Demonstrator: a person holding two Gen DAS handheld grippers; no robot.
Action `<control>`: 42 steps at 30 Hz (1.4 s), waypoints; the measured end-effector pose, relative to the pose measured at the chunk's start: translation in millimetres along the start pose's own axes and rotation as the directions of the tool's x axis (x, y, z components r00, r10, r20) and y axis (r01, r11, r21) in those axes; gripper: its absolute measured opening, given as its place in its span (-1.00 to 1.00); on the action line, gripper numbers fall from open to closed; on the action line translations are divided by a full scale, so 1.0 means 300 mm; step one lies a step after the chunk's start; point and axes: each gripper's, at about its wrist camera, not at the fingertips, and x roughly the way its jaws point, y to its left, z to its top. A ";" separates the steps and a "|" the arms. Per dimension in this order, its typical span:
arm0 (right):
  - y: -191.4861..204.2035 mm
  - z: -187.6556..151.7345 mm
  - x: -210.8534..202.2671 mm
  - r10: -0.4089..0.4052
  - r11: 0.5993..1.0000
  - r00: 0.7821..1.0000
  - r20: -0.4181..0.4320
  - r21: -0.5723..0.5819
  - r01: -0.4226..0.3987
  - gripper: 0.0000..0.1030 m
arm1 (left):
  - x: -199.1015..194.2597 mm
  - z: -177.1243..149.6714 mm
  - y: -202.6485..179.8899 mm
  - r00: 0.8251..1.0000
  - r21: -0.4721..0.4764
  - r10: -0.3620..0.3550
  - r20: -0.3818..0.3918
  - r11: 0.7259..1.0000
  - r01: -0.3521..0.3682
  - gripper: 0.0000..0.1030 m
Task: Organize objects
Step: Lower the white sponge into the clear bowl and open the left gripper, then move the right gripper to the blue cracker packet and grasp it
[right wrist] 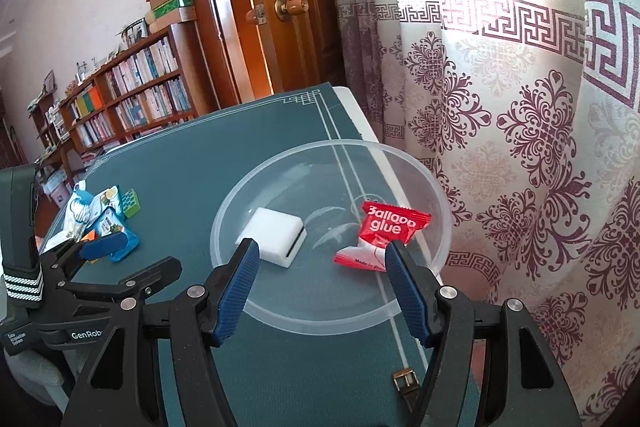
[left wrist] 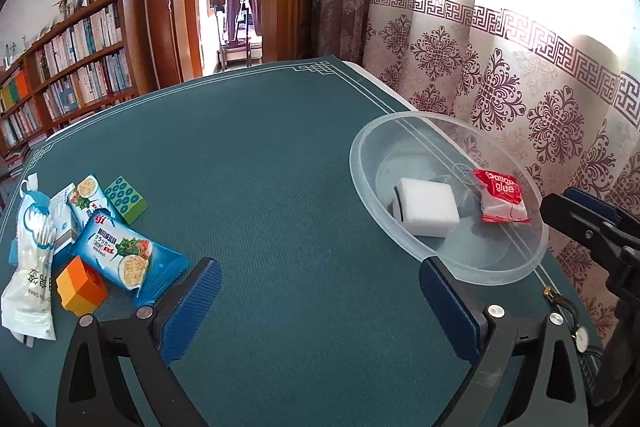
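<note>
Left wrist: left gripper (left wrist: 320, 307) wide open, empty; clear bowl (left wrist: 400, 243) at right holds white sponge (left wrist: 426, 207) and red glue packet (left wrist: 500, 199). Snack packs (left wrist: 124, 251) and blocks remain lower left.
Right wrist: right gripper (right wrist: 320, 283) half open, empty, above bowl.

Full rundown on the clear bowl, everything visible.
The bowl is round, shallow, clear plastic with a rolled rim, upright on the green mat near the curtain-side edge. Inside lie a white sponge block and a red glue packet, apart from each other. In these views, neither gripper appears to touch it.
</note>
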 end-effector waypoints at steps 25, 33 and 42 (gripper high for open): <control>0.431 -0.047 0.130 0.140 0.972 0.982 -0.130 -0.173 -0.162 0.30 | -0.184 -0.144 0.476 0.967 -0.209 0.248 0.060 0.950 -0.231 0.99; 0.578 -0.069 0.231 0.229 0.936 0.957 -0.179 -0.231 -0.267 0.30 | -0.213 -0.207 0.580 0.950 -0.268 0.310 0.047 0.919 -0.287 0.99; 0.777 -0.072 0.401 0.226 0.880 0.950 -0.214 -0.373 -0.294 0.30 | -0.235 -0.231 0.655 0.945 -0.300 0.326 0.034 0.905 -0.302 0.99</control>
